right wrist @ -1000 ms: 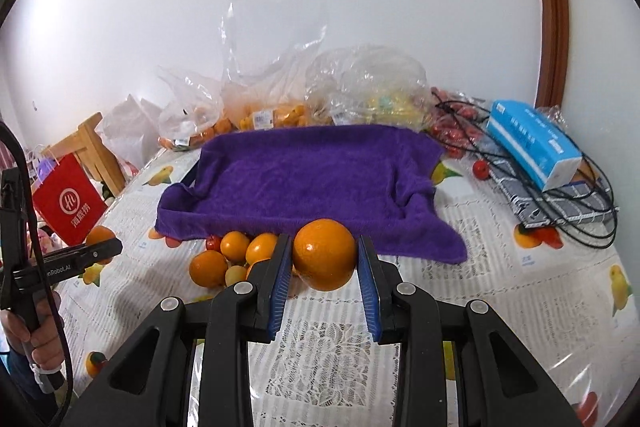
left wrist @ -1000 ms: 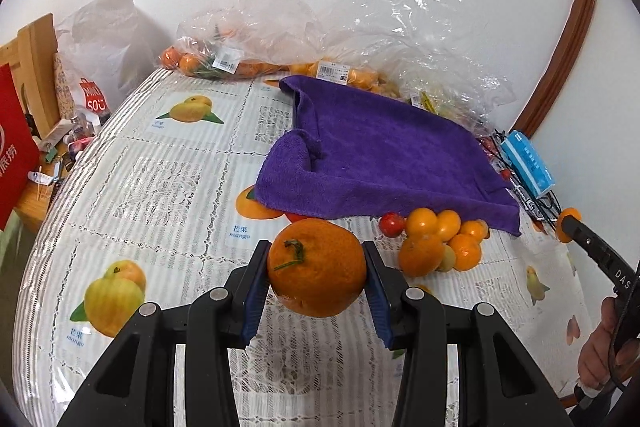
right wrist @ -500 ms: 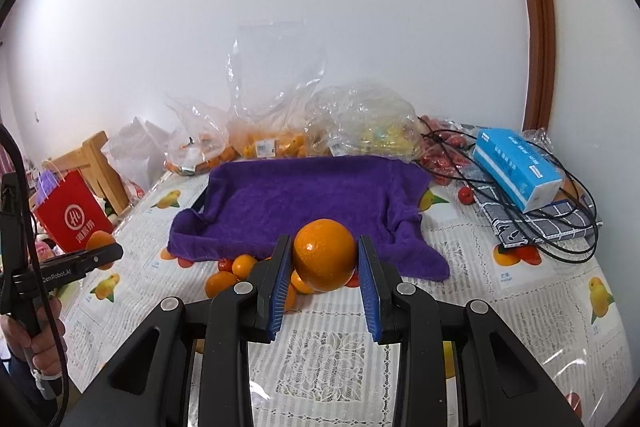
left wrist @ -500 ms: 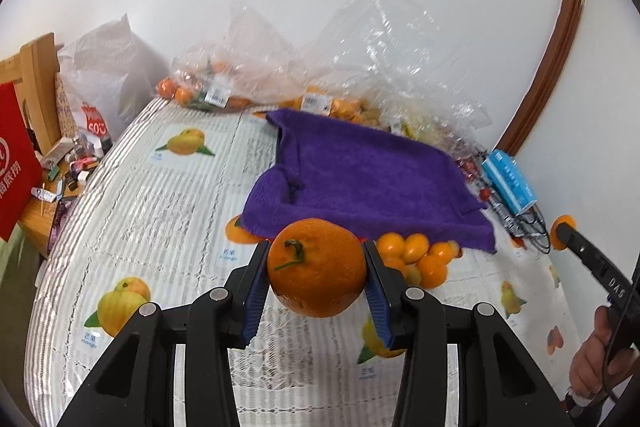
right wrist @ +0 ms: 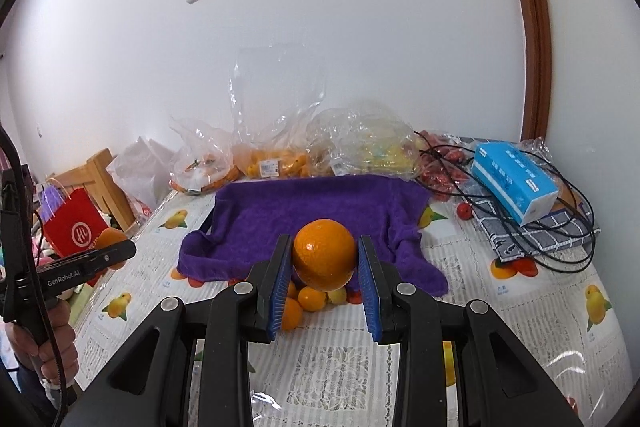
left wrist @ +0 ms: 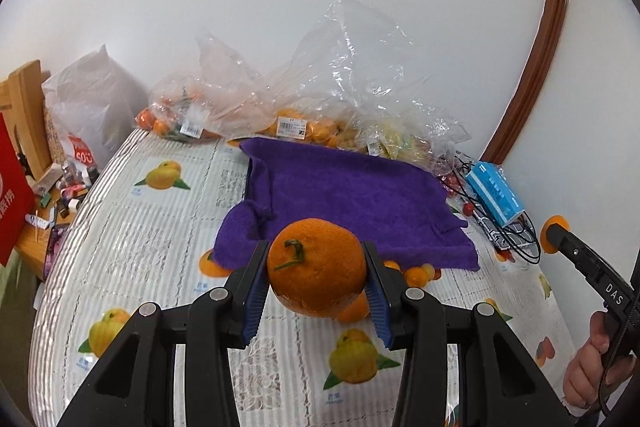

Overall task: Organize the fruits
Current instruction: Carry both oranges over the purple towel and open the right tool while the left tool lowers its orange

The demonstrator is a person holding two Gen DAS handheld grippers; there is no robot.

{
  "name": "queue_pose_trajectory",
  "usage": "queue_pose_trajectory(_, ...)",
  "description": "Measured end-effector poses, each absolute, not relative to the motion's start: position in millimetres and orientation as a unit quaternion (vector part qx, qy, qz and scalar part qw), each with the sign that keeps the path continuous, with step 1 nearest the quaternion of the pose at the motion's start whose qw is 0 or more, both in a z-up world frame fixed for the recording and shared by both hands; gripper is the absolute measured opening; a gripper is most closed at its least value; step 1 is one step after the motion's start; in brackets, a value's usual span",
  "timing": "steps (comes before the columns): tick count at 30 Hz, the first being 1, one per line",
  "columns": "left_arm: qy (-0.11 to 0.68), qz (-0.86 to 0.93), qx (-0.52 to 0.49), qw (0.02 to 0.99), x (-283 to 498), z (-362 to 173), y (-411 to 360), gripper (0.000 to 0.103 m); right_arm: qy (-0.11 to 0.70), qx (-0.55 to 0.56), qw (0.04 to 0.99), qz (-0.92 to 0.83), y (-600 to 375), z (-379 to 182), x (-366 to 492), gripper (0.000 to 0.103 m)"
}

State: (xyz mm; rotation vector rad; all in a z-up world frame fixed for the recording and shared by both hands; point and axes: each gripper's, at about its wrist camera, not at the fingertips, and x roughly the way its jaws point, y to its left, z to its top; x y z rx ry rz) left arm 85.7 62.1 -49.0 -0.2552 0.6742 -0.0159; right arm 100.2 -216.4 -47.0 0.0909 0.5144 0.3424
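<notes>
Your left tool (left wrist: 318, 277) clamps a stemmed tangerine (left wrist: 317, 268) and your right tool (right wrist: 324, 273) clamps a smooth orange (right wrist: 325, 253), both held above the worktop (right wrist: 540, 311) over the loose fruit pile (right wrist: 310, 299) beside the purple towel (right wrist: 316, 219).

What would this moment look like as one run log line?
left tool: shut on stemmed orange | right tool: shut on smooth orange | purple towel: bare

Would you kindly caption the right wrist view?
Right gripper holds an orange above loose fruit beside a purple towel.
</notes>
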Motion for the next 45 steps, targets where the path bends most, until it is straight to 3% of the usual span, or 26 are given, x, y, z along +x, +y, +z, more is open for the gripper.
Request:
queue_pose_trajectory(13, 0.329, -0.019, -0.106, 0.938, 129.4, -46.5, 55.9, 0.042, 0.253, 0.019, 0.953, 0.166, -207.9, -40.5, 134.8, 0.032)
queue_pose_trajectory(33, 0.359, -0.022, -0.124, 0.925, 234.5, -106.7, 62.4, 0.042, 0.302, 0.048, 0.938, 0.161, -188.6, -98.4, 251.4, 0.032)
queue_pose_trajectory(45, 0.374, -0.01, -0.142, 0.916, 243.2, -151.6, 74.9, 0.042, 0.365, 0.055, 0.915, 0.16, -189.9, -156.9, 279.7, 0.032)
